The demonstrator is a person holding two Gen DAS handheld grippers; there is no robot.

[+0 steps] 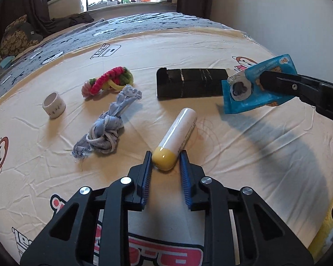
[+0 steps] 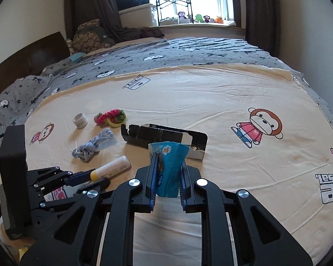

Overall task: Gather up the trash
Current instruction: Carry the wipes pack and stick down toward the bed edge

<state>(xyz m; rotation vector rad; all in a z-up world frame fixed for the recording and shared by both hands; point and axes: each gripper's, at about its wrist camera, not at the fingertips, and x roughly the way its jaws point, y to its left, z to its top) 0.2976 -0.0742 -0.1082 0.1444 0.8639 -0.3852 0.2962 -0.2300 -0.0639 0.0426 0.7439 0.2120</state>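
Left wrist view: the glossy white cylindrical tube with a yellow cap (image 1: 174, 140) is lying on the cream cartoon-printed bedsheet (image 1: 211, 44), and its capped end is clamped between the blue ribbed pads of the left gripper (image 1: 165, 161). The crinkled blue foil snack wrapper (image 1: 253, 90) is pinched in the right gripper (image 1: 275, 83) and is held clear of the sheet, with its shadow cast below. In the right wrist view the same wrapper (image 2: 169, 166) is seen squeezed between closed fingers (image 2: 154, 173). Step judged as pickup done on both sides, with the tube not yet lifted. No bin is seen in either view, so the next move calls for a lift of the tube and a carry to a receptacle out of frame. The tube is hard and slick, so slip from the pads is possible; the foil is thin and deforms easily. Left on the sheet are a knotted frayed blue-grey cloth strip (image 1: 106, 130), a braided pink-green-yellow rope ring (image 1: 110, 81), a small white tape roll (image 1: 54, 105) and an opened flat black cardboard box (image 1: 191, 83).
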